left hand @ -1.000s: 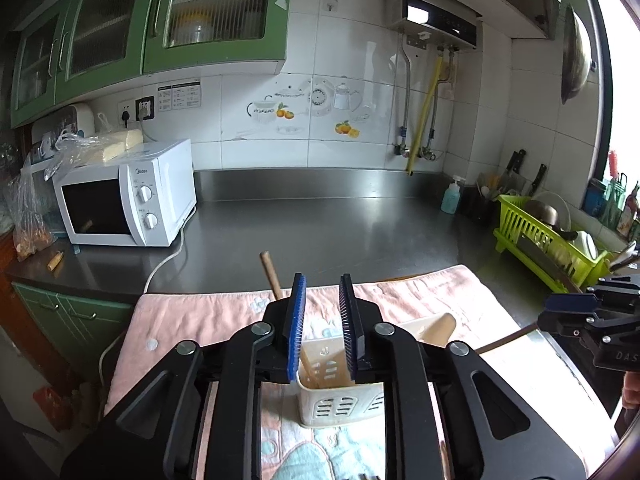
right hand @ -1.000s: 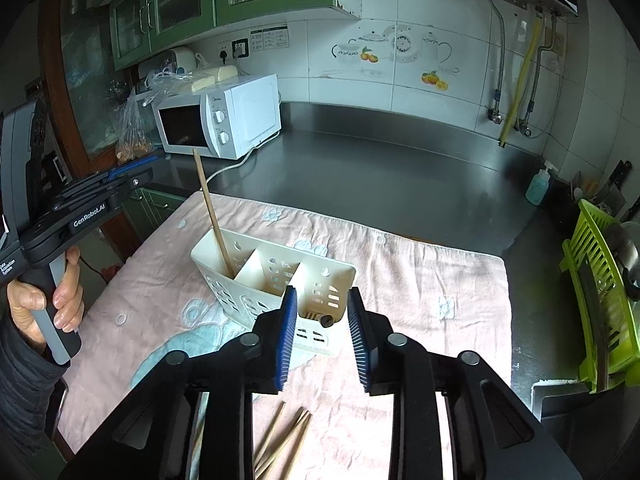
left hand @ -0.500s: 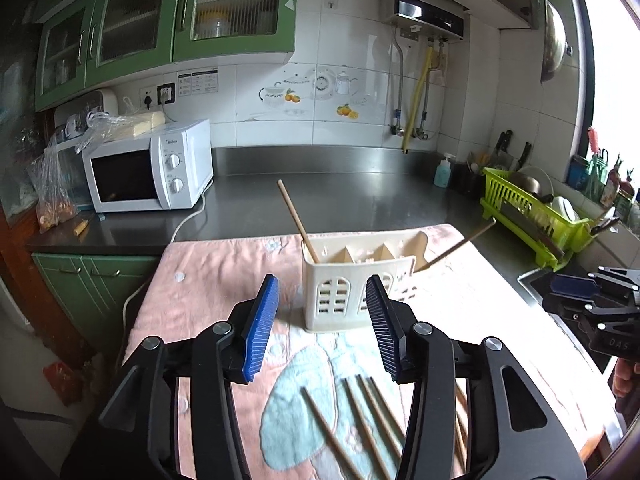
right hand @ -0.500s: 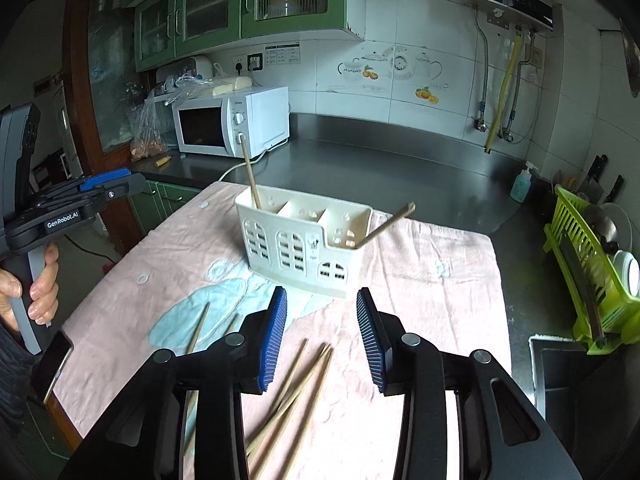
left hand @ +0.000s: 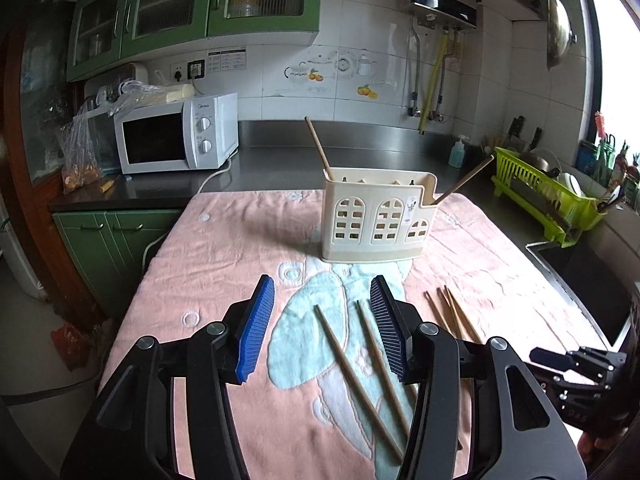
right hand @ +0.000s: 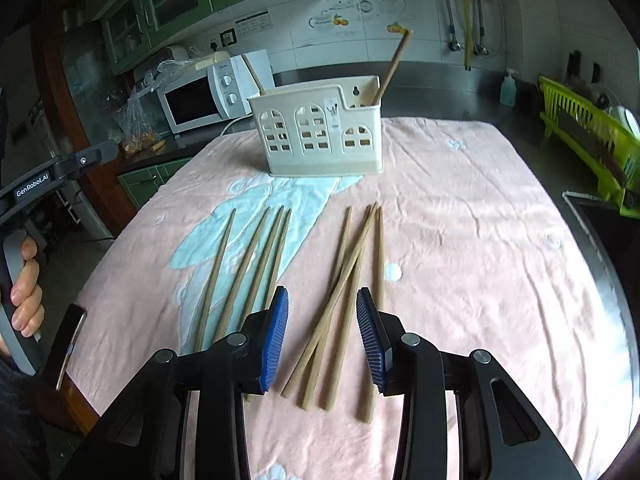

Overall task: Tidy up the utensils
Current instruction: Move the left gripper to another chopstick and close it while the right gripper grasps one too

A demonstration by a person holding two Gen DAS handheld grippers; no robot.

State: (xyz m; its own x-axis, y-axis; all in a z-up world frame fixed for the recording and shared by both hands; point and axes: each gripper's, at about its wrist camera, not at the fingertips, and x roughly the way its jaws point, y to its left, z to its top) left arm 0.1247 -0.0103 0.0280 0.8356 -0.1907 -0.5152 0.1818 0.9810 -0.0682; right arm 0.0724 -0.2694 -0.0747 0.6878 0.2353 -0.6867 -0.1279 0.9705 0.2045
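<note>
— Did you see where the two grippers went?

— Both had pulled back from the cream utensil caddy (left hand: 378,220) and dropped low over the pink towel (left hand: 224,248). A second before, each was right up at the caddy; by then it stood well ahead of them with one chopstick (left hand: 318,148) leaning out at its left end and another (left hand: 464,181) at its right.

— And the jaws?

— The left gripper (left hand: 322,326) had been nearly shut and was opening, nothing between its pads; two loose chopsticks (left hand: 356,376) lay on the towel under it. The right gripper (right hand: 322,338) hung moderately open and empty above the crossed bundle of chopsticks (right hand: 344,280), another four (right hand: 244,268) lying to its left.

— So two were in?

— I'd say so, and each hand looked lined up for its next pick.
</note>
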